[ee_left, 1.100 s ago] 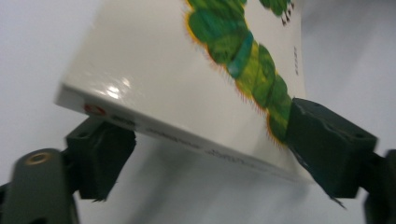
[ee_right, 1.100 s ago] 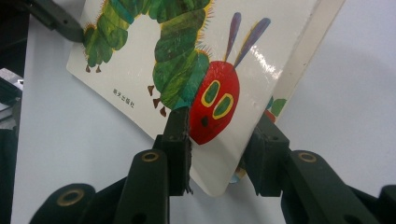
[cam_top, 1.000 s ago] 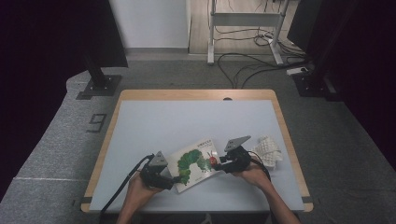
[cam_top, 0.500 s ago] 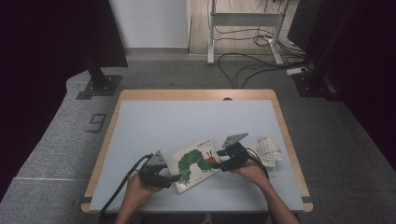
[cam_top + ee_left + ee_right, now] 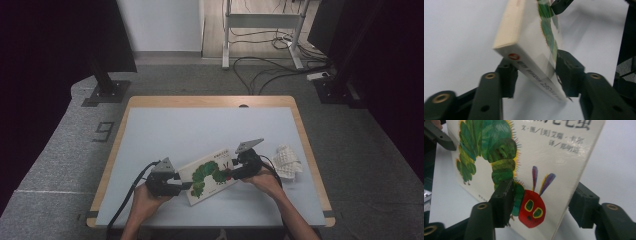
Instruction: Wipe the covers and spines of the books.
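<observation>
The book [image 5: 212,175] with the green caterpillar cover sits at the near middle of the tabletop [image 5: 200,130], held between the 2 claws. In the high view it lies at an angle, its spine end toward the left claw [image 5: 186,185] and its opposite edge toward the right claw [image 5: 232,173].

Left claw: the jaws have just been closing, with the book between them. In the left gripper view, both jaws stand against the spine corner of the book [image 5: 534,57], 1 on each face, and that corner is tilted.

Right claw [image 5: 541,205]: the jaws have just been closing, with the book [image 5: 529,157] between them. One jaw lies on the front cover beside the caterpillar's red head; the other stands behind the book's edge. Whether the pads press on the book cannot be told.

A white crumpled cloth [image 5: 287,161] lies on the tabletop just beside the right hand [image 5: 265,182].
</observation>
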{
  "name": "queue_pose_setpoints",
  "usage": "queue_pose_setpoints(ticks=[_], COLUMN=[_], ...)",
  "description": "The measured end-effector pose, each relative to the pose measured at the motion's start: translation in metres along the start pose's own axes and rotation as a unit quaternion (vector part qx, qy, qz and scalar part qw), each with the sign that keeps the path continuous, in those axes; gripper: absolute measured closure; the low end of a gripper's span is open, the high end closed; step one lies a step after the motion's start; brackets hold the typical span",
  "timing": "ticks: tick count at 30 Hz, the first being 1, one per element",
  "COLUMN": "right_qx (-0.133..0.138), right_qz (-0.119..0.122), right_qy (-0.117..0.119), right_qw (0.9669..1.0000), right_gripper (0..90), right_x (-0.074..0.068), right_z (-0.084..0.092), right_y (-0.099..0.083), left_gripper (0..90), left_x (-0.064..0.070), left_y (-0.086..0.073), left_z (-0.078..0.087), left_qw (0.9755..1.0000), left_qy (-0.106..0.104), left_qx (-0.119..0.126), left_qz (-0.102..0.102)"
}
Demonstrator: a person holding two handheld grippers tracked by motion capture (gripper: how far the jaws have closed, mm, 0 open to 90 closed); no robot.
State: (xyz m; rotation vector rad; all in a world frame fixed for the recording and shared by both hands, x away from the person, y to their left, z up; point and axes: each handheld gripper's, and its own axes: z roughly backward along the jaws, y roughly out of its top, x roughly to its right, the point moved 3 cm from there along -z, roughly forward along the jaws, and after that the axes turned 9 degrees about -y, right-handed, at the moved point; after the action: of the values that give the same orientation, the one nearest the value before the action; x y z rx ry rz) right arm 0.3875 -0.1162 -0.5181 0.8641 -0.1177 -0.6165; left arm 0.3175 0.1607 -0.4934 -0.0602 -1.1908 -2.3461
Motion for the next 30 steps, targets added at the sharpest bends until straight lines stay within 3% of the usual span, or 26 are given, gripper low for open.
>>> queue_pose_setpoints(ticks=[2,8,13,17,23,30], right_qx=[0.012,0.028,0.037,0.047,0.063,0.068], right_qz=[0.004,0.011,0.017,0.019,0.028,0.038], right_qy=[-0.007,-0.015,-0.026,-0.038,-0.059,-0.079], right_qw=[0.9999,0.9994,0.9988,0.9980,0.9959,0.9939], right_gripper=[45.7,50.2,50.5,50.7,53.0,53.4], right_x=[-0.001,-0.003,-0.004,-0.003,-0.003,0.000], right_z=[0.005,0.009,0.010,0.012,0.014,0.005], right_y=[0.002,0.006,0.008,0.012,0.020,0.029], left_gripper=[60.5,66.3,66.2,65.6,62.2,58.9], left_x=[0.000,0.000,-0.002,-0.006,-0.015,-0.024], left_y=[0.006,0.014,0.019,0.022,0.027,0.033], left_z=[0.006,0.010,0.011,0.013,0.015,0.016], left_qw=[0.9999,0.9994,0.9981,0.9982,0.9967,0.9923], left_qy=[0.010,0.030,0.053,0.051,0.073,0.112], left_qx=[0.004,-0.002,-0.011,-0.004,0.002,0.006], left_qz=[-0.008,-0.019,-0.030,-0.032,-0.037,-0.053])
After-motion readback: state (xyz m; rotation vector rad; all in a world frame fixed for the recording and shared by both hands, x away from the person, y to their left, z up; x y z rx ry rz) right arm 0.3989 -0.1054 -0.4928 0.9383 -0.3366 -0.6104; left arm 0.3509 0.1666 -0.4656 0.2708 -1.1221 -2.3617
